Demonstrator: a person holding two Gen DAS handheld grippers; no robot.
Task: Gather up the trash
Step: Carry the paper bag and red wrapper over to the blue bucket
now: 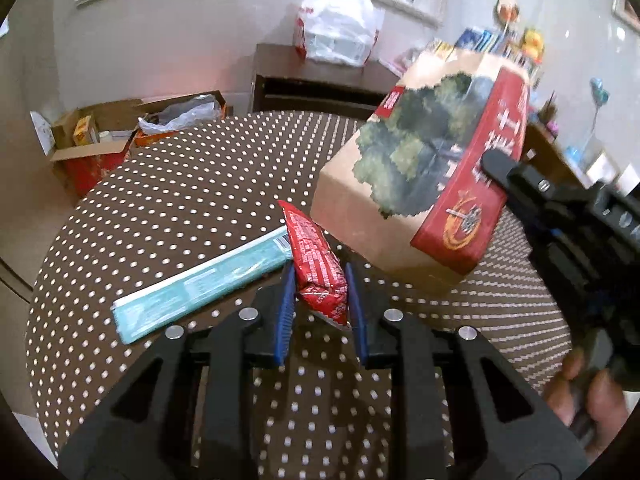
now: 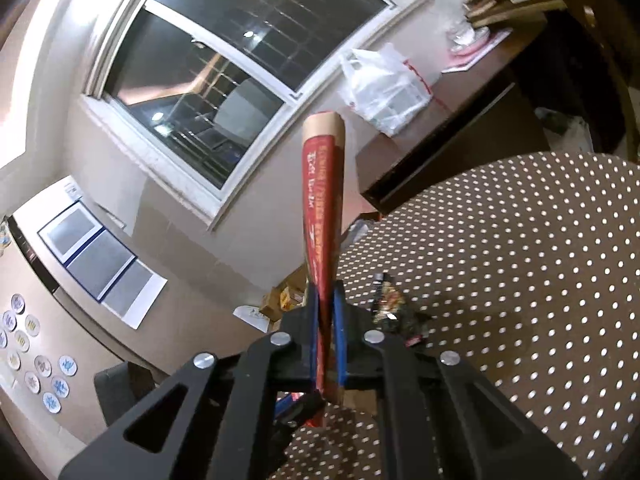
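My left gripper point(image 1: 319, 282) is shut on a red snack wrapper point(image 1: 316, 264) just above the polka-dot table point(image 1: 160, 208). A long teal packet point(image 1: 200, 284) lies on the table to its left. My right gripper point(image 2: 326, 304) is shut on the edge of a brown paper bag point(image 2: 322, 200) with red sides and a tree print, held up off the table. In the left wrist view the bag point(image 1: 420, 160) hangs tilted at right, just beyond the wrapper, with the right gripper point(image 1: 496, 168) clamped on its red side. A dark crumpled wrapper point(image 2: 394, 308) lies on the table.
Open cardboard boxes point(image 1: 100, 140) with clutter sit on the floor beyond the table's left edge. A white plastic bag point(image 1: 340, 28) stands on a dark bench point(image 1: 320, 76) under the window. A cluttered shelf point(image 1: 520, 48) is at far right.
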